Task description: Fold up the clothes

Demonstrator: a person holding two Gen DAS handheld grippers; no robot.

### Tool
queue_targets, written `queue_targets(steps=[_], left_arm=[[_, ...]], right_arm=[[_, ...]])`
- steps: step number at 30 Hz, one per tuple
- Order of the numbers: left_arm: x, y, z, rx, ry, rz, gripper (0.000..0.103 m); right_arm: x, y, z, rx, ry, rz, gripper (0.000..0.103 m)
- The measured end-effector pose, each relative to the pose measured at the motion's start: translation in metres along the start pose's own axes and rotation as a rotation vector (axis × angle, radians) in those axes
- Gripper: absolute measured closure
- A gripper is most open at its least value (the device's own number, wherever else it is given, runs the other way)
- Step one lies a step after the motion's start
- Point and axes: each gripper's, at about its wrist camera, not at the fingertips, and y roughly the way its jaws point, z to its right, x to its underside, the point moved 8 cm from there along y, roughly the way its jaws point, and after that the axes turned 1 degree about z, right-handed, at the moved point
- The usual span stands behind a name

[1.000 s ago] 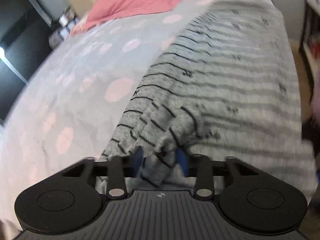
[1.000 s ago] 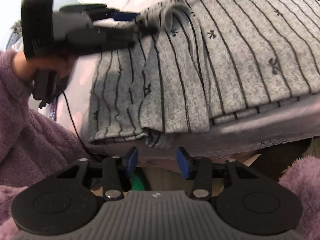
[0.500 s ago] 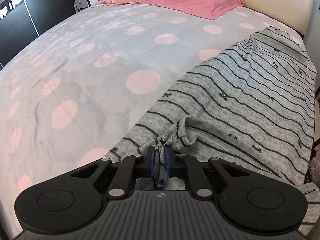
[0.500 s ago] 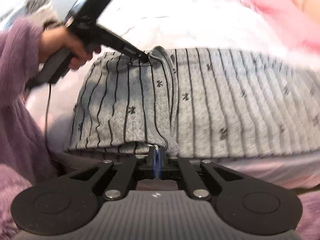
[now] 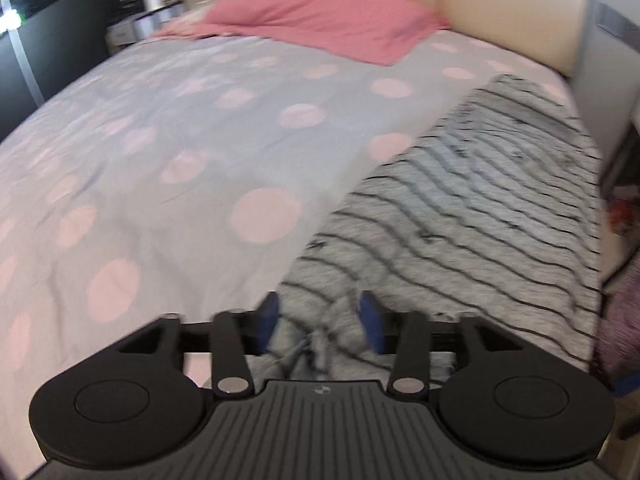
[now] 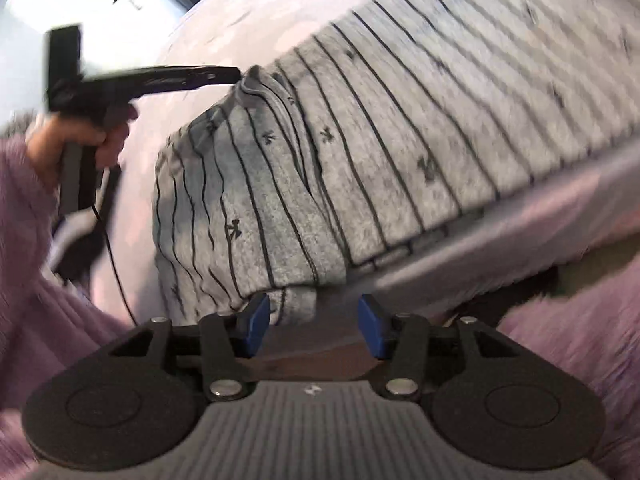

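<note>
- The grey striped garment (image 5: 472, 208) lies along the bed's side edge, well away from the pink pillow (image 5: 320, 12), its near end bunched and folded over.
- The left gripper (image 5: 320, 322) has its fingers spread, bunched cloth lying loose between them; the right gripper (image 6: 312, 322) is likewise released, just below the garment's hanging corner.
- Risk: with nothing gripped, the overhanging fold could slide off the bed (image 5: 140, 168), or the layers could slump apart.
- The blurred view makes cloth contact hard to judge; snagging seems possible.
- Open room: the dotted bedspread on the pillow's side of the garment is bare; the opposite side drops off the mattress.
</note>
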Motion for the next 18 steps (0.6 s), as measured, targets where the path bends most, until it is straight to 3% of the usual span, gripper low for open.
queue_targets(steps=[5, 9, 10, 12, 15, 18], left_arm=[[0.007, 0.016, 0.014, 0.058, 0.053, -0.036, 0.053], [0.014, 0.031, 0.025, 0.040, 0.102, -0.047, 0.056], [0.015, 0.035, 0.027, 0.034, 0.108, -0.046, 0.063], [0.017, 0.040, 0.030, 0.030, 0.106, -0.040, 0.070], [0.015, 0.042, 0.033, 0.030, 0.098, -0.032, 0.086], [0.013, 0.038, 0.031, 0.020, 0.070, -0.027, 0.095]], right_arm=[[-0.004, 0.013, 0.000, -0.131, 0.169, -0.031, 0.046], [-0.006, 0.028, -0.001, -0.136, 0.207, -0.083, 0.047], [-0.006, 0.033, -0.003, -0.132, 0.204, -0.098, 0.050], [-0.006, 0.040, -0.007, -0.128, 0.187, -0.117, 0.075], [-0.008, 0.040, -0.014, -0.128, 0.150, -0.113, 0.092], [-0.010, 0.031, -0.024, -0.128, 0.088, -0.087, 0.094]])
